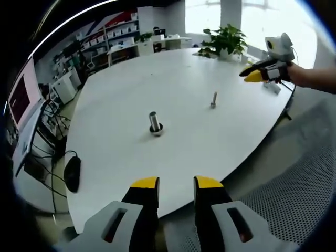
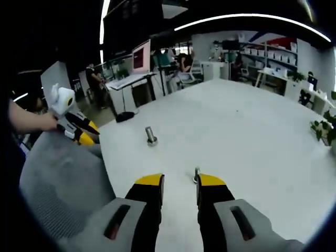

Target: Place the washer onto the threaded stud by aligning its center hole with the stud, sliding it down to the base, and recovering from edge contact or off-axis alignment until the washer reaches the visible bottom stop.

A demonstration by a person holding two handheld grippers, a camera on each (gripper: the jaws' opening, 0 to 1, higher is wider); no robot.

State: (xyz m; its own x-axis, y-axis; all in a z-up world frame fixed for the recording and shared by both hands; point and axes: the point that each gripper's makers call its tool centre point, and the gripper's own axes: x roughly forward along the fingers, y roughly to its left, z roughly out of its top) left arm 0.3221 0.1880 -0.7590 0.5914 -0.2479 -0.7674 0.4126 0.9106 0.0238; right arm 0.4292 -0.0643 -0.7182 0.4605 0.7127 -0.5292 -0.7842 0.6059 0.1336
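1. The white oval counter [image 1: 210, 142] carries two metal parts standing upright and well apart: a thick silver threaded stud with a flanged base [image 1: 155, 123] and a thin silver bolt-like piece [image 1: 213, 99].
2. In the left gripper view, the left gripper [image 1: 176, 185] hangs at the counter's near edge with its yellow-tipped black jaws apart and nothing between them. The thick stud lies ahead and slightly left of them, its long axis vertical.
3. In the right gripper view, the right gripper [image 2: 180, 182] has its jaws apart, empty. The thin piece [image 2: 197, 175] stands just beyond the gap, close to the right jaw tip; the thick stud [image 2: 151, 136] is farther off, ahead and to the left.
4. Whether a washer sits on either part cannot be told at this size; a ring-like base shows around the thick stud.
5. Judgement: the right gripper is nearer the thin piece, the left gripper nearer the thick stud. The coming move turns on that pairing.
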